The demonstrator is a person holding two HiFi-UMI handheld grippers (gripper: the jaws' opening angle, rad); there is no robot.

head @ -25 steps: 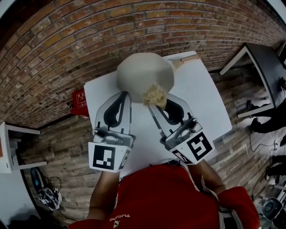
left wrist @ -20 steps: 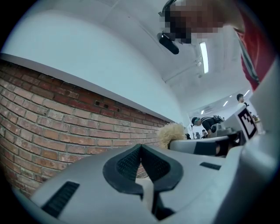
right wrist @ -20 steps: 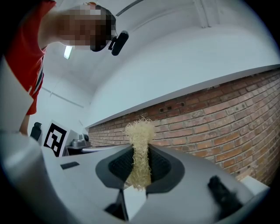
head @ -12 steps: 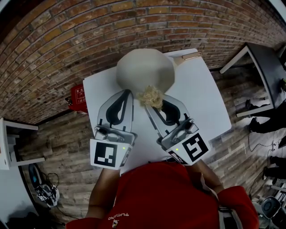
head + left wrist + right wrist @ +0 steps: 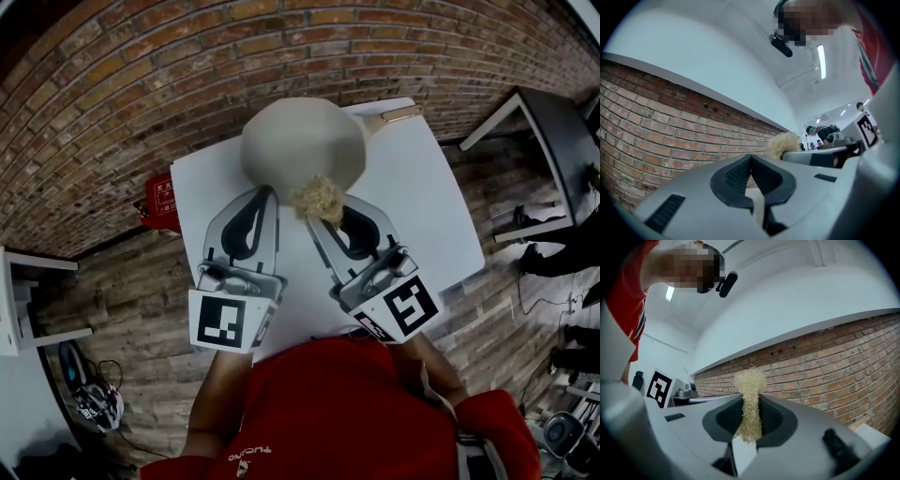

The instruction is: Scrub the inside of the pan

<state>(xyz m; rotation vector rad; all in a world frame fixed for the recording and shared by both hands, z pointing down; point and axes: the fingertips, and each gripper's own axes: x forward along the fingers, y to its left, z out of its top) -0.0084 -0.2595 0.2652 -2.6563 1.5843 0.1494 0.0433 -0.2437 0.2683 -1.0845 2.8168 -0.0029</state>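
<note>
Right gripper (image 5: 751,405) first: it is clenched on the scrubber (image 5: 750,385), a straw-coloured tuft of fibres pinched between the dark ribbed pads (image 5: 726,417), its frayed top sticking out past the tips. Over to the left gripper (image 5: 751,161): that one is closed with nothing in it, its two pads meeting at the tip. From the left gripper's own view the scrubber shows just off to the right, perched on the end of the other gripper's grey body. Now the head view. Both grippers lie side by side over the white worktop (image 5: 417,202), marker cubes toward the person and tips pointing away. The scrubber sits right at the near rim of the pan (image 5: 300,141), overlapping its edge. The left gripper's tip is just beside the pan's near-left rim, and whether it touches cannot be told from here. The pan itself is a pale beige round on the far part of the worktop, and its handle (image 5: 398,114) points to the far right corner. Whether its inside faces up is not clear from above. Beyond the worktop runs a brick wall (image 5: 122,94), with a red box (image 5: 165,206) low down by the worktop's left edge. At the bottom of the head view is the person's red shirt (image 5: 347,412).
</note>
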